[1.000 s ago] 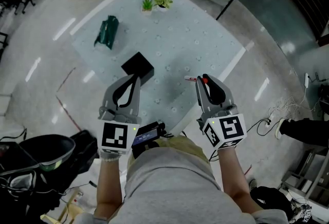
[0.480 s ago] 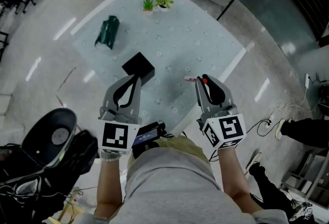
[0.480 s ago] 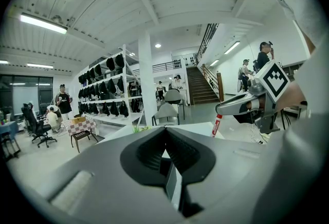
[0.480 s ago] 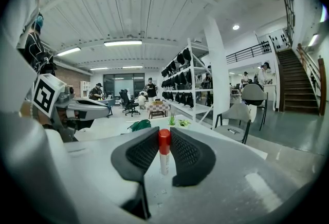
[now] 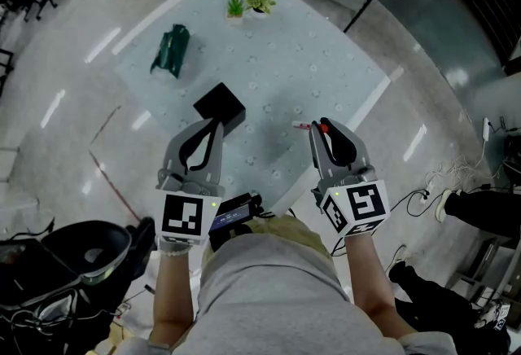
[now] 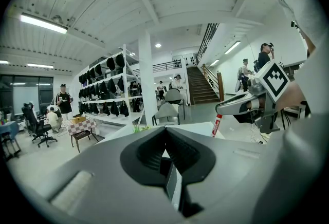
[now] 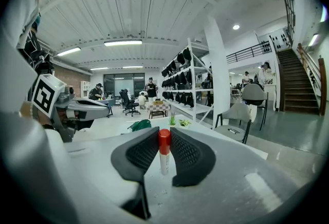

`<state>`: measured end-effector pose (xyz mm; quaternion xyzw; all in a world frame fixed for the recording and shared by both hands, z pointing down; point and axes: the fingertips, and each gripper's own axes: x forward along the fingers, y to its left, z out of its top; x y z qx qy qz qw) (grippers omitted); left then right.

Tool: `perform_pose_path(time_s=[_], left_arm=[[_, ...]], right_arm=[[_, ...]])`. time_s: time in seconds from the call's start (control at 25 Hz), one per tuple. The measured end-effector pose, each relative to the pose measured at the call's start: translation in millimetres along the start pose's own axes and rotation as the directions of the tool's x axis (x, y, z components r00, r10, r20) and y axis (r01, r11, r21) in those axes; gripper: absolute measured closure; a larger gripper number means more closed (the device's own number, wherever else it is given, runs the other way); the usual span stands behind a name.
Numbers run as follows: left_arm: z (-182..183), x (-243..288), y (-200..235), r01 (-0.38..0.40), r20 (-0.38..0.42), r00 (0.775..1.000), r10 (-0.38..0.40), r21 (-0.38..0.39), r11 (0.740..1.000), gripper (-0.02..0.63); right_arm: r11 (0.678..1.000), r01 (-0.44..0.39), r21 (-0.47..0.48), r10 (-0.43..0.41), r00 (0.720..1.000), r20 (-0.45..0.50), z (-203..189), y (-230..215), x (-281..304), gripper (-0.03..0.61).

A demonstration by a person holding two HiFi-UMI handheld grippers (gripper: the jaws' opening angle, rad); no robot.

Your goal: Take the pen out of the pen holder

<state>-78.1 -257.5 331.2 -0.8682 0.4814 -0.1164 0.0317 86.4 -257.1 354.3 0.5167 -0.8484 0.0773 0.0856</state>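
Low in the head view, two grippers are held side by side: the left gripper (image 5: pixel 216 125) has its jaws pressed together on nothing, while the right gripper (image 5: pixel 322 124) pinches one red-capped pen (image 7: pixel 163 159) between its pads. Just beyond the left tips, one black pen holder (image 5: pixel 220 107) stands on the pale table (image 5: pixel 309 60), apart from the pen. Farther off at upper left lies one dark green object (image 5: pixel 169 50). At the top centre stand two small potted plants (image 5: pixel 234 5).
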Motion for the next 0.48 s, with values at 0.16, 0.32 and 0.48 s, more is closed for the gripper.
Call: perform_pose_path(time_s=[0.16,0.32,0.48], left_arm=[[0.3,0.1,0.1,0.001,0.0,1.0,-0.001,0.002,1.0,0.614],[0.1,0.2,0.4,0.001,-0.001,1.0,-0.001,0.002,1.0,0.614],[0.0,0.3,0.8,0.0,-0.003,1.0,0.0,-0.001,1.0,0.614]], right_arm=[[1.0,0.0,-0.001,0.0,1.0,-0.002,-0.2,-0.1,0.0,0.515],[1.0,0.0,-0.003,0.0,1.0,-0.005,-0.5,0.1,0.4,0.515],[1.0,0.0,-0.005,0.0,1.0,-0.008,-0.8,0.2,1.0,0.515]])
